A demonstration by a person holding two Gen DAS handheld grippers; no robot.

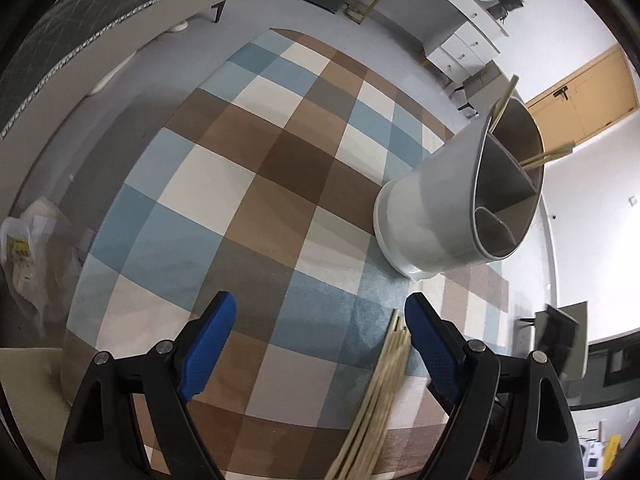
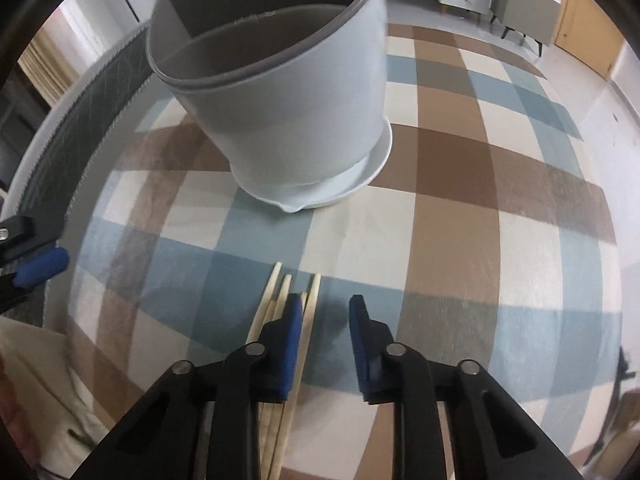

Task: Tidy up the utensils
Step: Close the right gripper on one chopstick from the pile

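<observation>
Hovering over a checked cloth [image 1: 280, 168], the left gripper [image 1: 320, 332] has its blue fingers [image 1: 208, 344] spread wide with only cloth between them. A bundle of pale chopsticks [image 1: 384, 372] lies on the cloth just inside its right finger, close against the pad, and runs back beneath that finger's arm; whether pad and sticks touch cannot be told. Ahead and to the right of the fingers stands a grey holder [image 1: 432, 208] on a white saucer [image 1: 384, 236], its inside split into compartments. Two chopsticks lean out of its far compartments, one at the far rim and one toward the right.

The right gripper [image 2: 325, 324] points down at the same cloth [image 2: 480, 200]. Its fingers [image 2: 292, 340] are drawn fairly near each other yet a gap shows between them, and only cloth and shadow lie in it. The chopsticks [image 2: 276, 300] lie at the left finger: most of them pass under and to the left of it, and one stick runs along its inner edge. The right finger stands clear of them. Nothing is pinched. Straight ahead of the fingers and a little left is the holder [image 2: 288, 120] on its saucer [image 2: 360, 184], whose spout faces the gripper. At far left the other gripper's blue pad [image 2: 40, 266] shows.
</observation>
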